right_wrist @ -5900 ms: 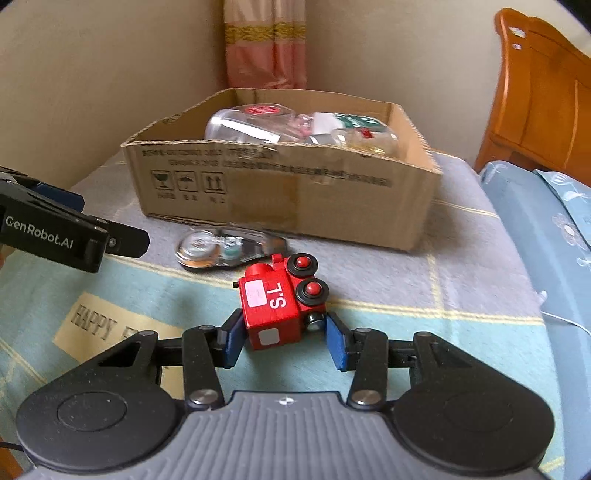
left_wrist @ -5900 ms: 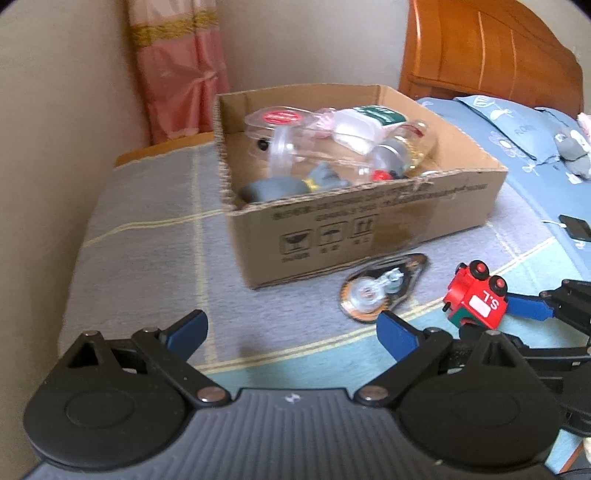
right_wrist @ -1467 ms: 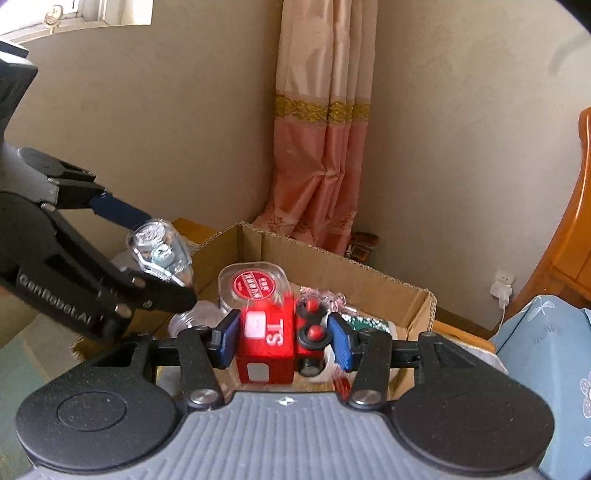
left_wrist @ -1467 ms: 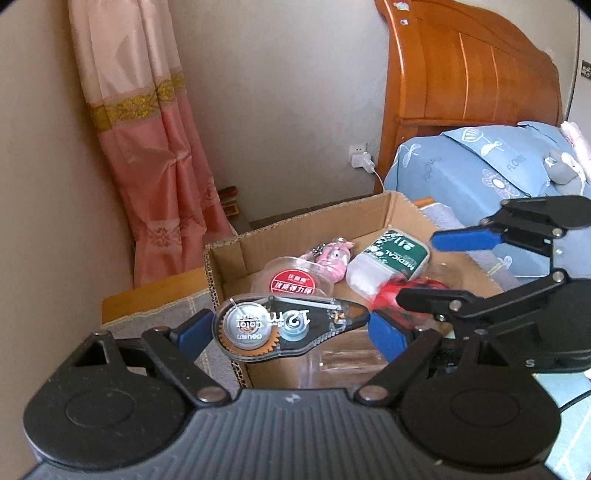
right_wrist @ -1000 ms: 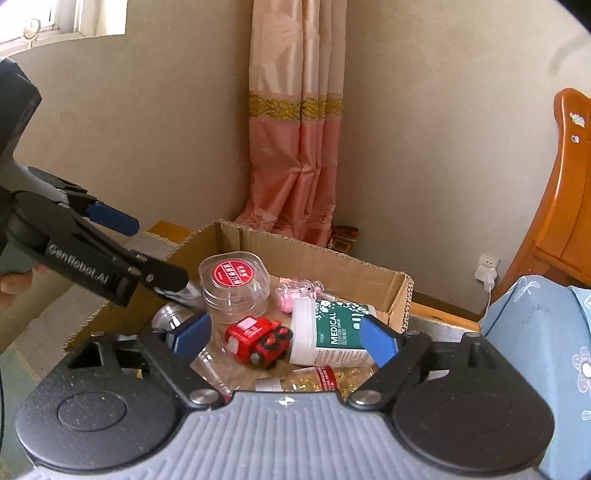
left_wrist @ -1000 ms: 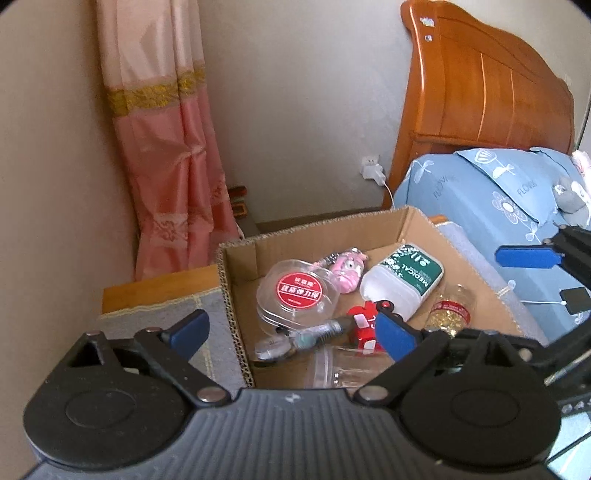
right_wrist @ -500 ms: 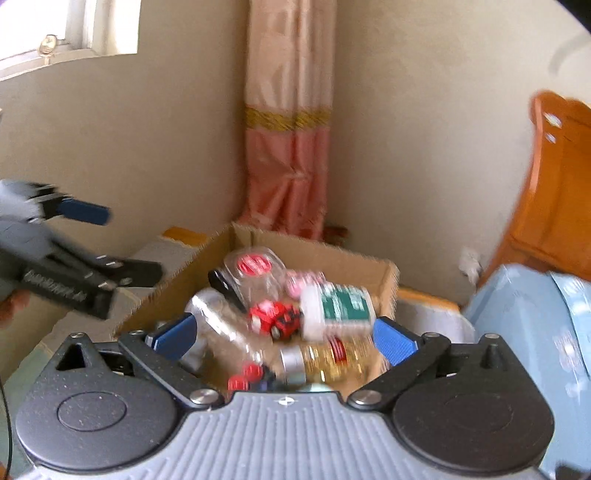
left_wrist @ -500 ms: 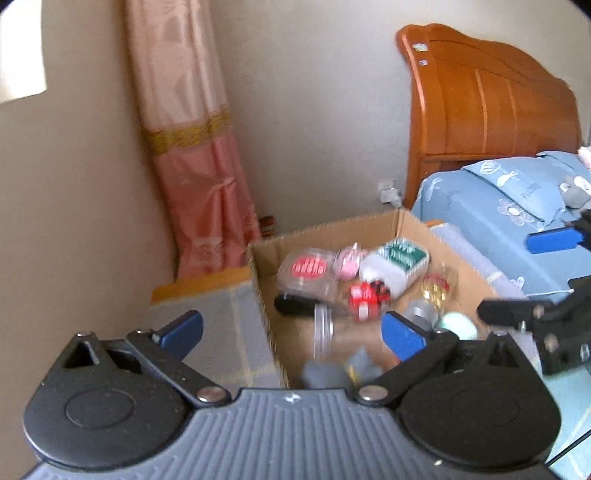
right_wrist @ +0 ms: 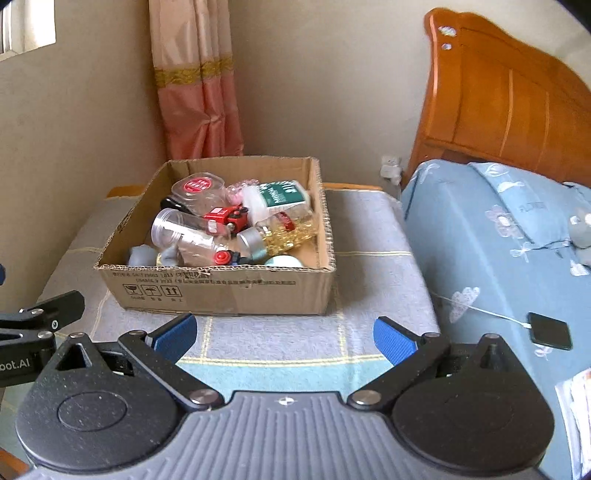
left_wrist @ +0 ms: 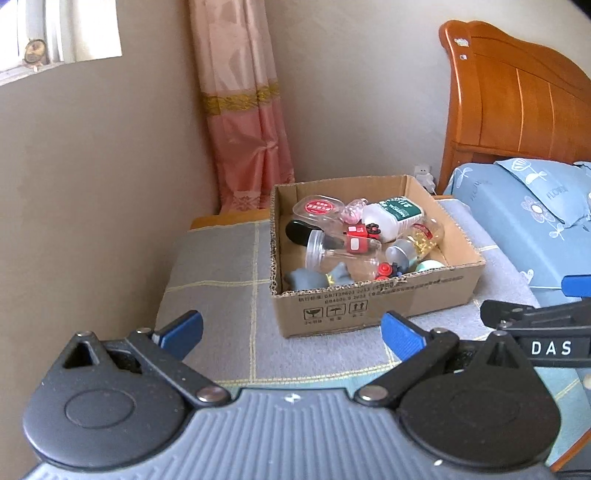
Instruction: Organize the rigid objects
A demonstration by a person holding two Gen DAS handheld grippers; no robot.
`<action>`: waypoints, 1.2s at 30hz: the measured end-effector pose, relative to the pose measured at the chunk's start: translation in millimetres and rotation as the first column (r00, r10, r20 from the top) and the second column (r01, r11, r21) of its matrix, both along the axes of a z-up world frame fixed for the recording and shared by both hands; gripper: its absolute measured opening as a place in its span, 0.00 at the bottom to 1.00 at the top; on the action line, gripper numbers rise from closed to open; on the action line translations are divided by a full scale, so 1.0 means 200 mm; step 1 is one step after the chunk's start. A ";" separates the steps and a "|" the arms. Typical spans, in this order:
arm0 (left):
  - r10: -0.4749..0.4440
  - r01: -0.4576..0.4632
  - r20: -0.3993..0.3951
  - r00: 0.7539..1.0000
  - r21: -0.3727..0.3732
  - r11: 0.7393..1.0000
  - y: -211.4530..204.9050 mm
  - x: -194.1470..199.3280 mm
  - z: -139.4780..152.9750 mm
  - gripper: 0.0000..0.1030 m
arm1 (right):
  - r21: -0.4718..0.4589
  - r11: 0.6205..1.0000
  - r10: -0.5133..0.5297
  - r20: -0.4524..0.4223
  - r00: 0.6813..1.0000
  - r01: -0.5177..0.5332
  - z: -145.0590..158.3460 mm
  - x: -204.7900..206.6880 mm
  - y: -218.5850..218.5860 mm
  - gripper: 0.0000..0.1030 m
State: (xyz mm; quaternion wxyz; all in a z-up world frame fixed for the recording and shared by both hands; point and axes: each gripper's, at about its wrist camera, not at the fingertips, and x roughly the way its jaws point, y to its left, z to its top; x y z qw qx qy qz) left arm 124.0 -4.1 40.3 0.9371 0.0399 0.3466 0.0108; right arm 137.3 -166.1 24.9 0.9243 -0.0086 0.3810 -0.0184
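We hold both tools with jaws spread wide and nothing between them: the left gripper (left_wrist: 291,332) and the right gripper (right_wrist: 284,334) sit short of one cardboard box (right_wrist: 221,291). Inside it we count one red toy train (right_wrist: 225,218), one white medical bottle (right_wrist: 275,199), one red-lidded clear tub (right_wrist: 197,188) and one clear jar (right_wrist: 177,232).

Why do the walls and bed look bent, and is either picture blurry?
Left wrist view: the fisheye lens bows the headboard and curtain; window glare is washed out; the box is sharp. Right wrist view: same curving, dark corners, slightly soft on the box's contents.
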 end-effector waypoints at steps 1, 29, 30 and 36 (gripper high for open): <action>0.009 -0.009 0.000 1.000 -0.002 1.000 0.00 -0.02 0.01 0.99 | -0.001 1.000 -0.003 0.004 1.000 0.003 0.01 -0.02 0.00 1.00; 0.044 -0.044 0.001 0.999 -0.022 0.999 -0.01 -0.08 0.05 0.99 | -0.005 1.000 -0.007 0.055 0.998 0.008 0.08 -0.09 0.01 1.00; 0.043 -0.043 0.002 0.999 -0.021 0.999 -0.01 -0.08 0.05 0.99 | -0.005 1.000 -0.008 0.056 0.998 0.008 0.08 -0.09 0.01 1.00; 0.046 -0.046 0.001 0.999 -0.022 0.999 -0.01 -0.08 0.05 0.99 | 0.000 1.000 -0.011 0.060 0.998 0.011 0.09 -0.10 0.00 1.00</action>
